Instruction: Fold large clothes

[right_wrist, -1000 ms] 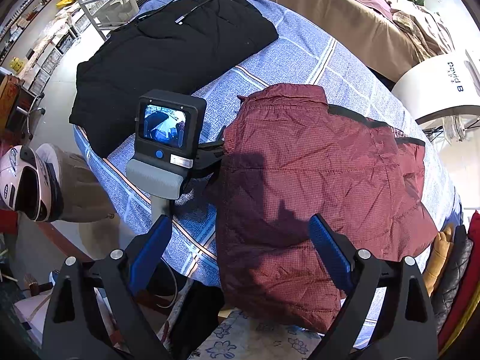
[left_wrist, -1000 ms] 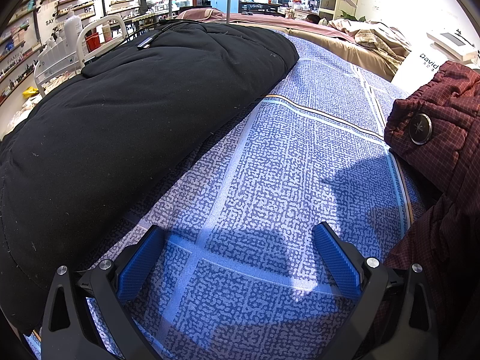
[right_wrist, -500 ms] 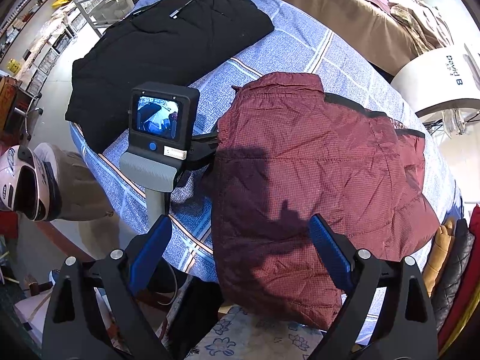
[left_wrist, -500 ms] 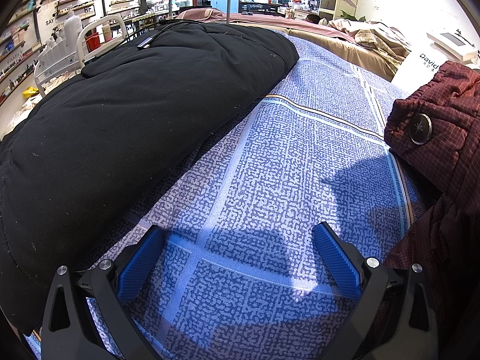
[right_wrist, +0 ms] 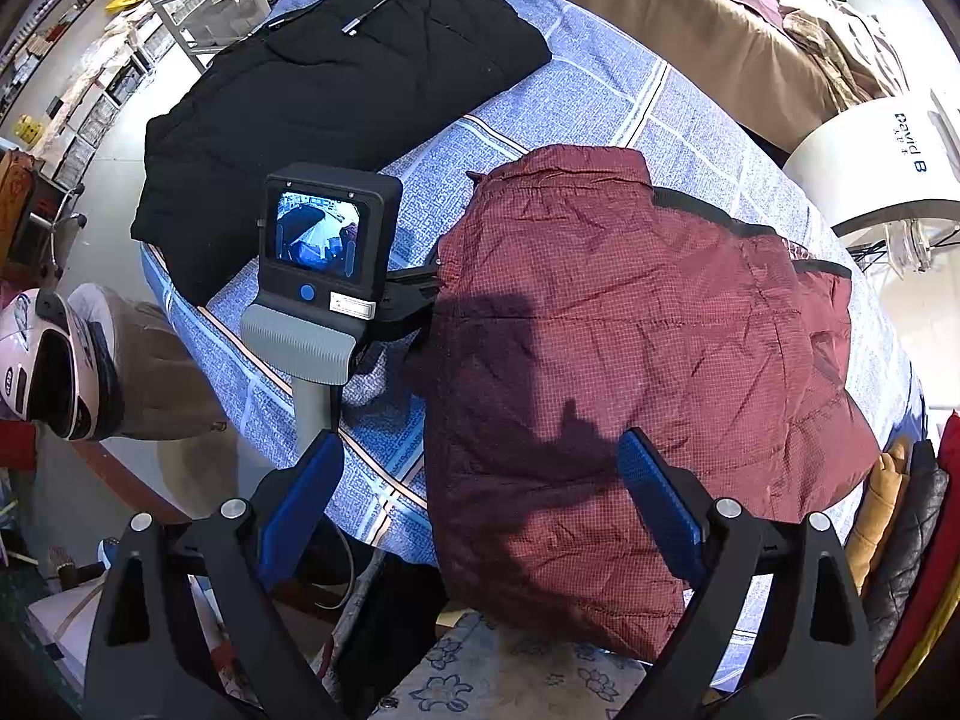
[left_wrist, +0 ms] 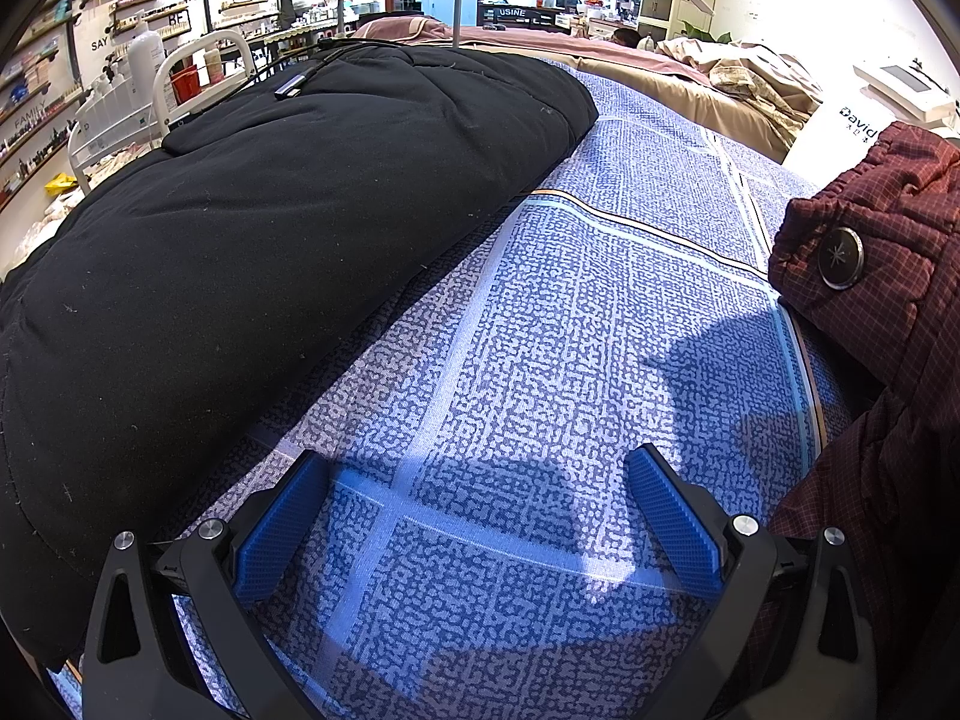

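Observation:
A dark red quilted jacket [right_wrist: 630, 330] lies folded on the blue patterned bedspread [right_wrist: 600, 90], its lower edge hanging over the near side. In the left wrist view its collar with a round metal button [left_wrist: 840, 258] shows at the right edge. My left gripper [left_wrist: 480, 516] rests open on the bedspread between the red jacket and a black padded jacket [left_wrist: 270, 240]; seen from the right wrist view, the left gripper's body [right_wrist: 324, 276] lies by the red jacket's left edge. My right gripper [right_wrist: 480, 498] hovers open high above the red jacket's near part, holding nothing.
The black padded jacket [right_wrist: 336, 78] covers the bed's far left, with a cable across it. A white helmet [right_wrist: 48, 360] sits on a stool at the left. A second bed [right_wrist: 690, 18] and a white device [right_wrist: 888, 156] stand behind. Stacked garments [right_wrist: 912, 516] lie at the right.
The right gripper has drifted a little toward the left and near side, so the bed and both jackets sit further right in its view. The left gripper has stayed still on the bedspread.

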`<state>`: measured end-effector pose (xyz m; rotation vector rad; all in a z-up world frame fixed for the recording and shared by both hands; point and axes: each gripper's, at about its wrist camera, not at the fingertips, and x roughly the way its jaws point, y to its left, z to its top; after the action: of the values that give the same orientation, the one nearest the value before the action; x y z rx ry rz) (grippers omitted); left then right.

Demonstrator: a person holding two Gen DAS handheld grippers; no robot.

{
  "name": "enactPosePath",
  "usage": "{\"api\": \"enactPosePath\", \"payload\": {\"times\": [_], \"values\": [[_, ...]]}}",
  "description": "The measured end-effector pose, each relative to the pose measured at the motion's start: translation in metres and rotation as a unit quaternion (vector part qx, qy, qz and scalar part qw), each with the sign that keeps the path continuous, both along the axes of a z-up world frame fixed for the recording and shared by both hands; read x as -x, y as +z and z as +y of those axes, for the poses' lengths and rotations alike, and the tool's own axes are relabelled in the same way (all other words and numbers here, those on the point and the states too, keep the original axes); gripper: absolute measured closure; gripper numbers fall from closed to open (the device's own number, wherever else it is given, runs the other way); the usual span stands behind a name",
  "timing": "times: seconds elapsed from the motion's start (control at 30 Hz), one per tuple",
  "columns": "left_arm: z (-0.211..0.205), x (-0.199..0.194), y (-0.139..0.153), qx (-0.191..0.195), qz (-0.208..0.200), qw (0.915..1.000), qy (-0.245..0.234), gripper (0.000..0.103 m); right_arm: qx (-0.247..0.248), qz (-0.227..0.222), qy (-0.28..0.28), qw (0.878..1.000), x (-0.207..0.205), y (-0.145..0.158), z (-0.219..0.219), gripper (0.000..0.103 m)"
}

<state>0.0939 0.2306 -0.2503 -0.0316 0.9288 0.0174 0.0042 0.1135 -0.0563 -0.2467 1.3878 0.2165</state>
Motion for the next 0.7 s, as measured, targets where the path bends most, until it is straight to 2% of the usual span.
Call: {"api": "enactPosePath", "payload": {"times": [0.37, 0.5, 0.6, 0.7], "values": [[0.001, 0.0, 0.0, 0.0, 0.0, 1.0, 0.0, 0.005, -0.016, -0.016, -0.028, 0.999, -0.002, 0.011, -0.015, 0.012], [0.001, 0.0, 0.0, 0.0, 0.0, 1.0, 0.0, 0.005, -0.013, -0.036, -0.048, 0.998, -0.002, 0.015, -0.035, 0.012], [0.001, -0.001, 0.0, 0.0, 0.0, 1.0, 0.0, 0.005, -0.02, -0.031, -0.079, 0.996, -0.001, 0.015, -0.057, 0.012], [0.001, -0.001, 0.0, 0.0, 0.0, 1.0, -0.001, 0.005, -0.025, -0.05, -0.097, 0.994, 0.004, 0.023, -0.083, 0.012]]}}
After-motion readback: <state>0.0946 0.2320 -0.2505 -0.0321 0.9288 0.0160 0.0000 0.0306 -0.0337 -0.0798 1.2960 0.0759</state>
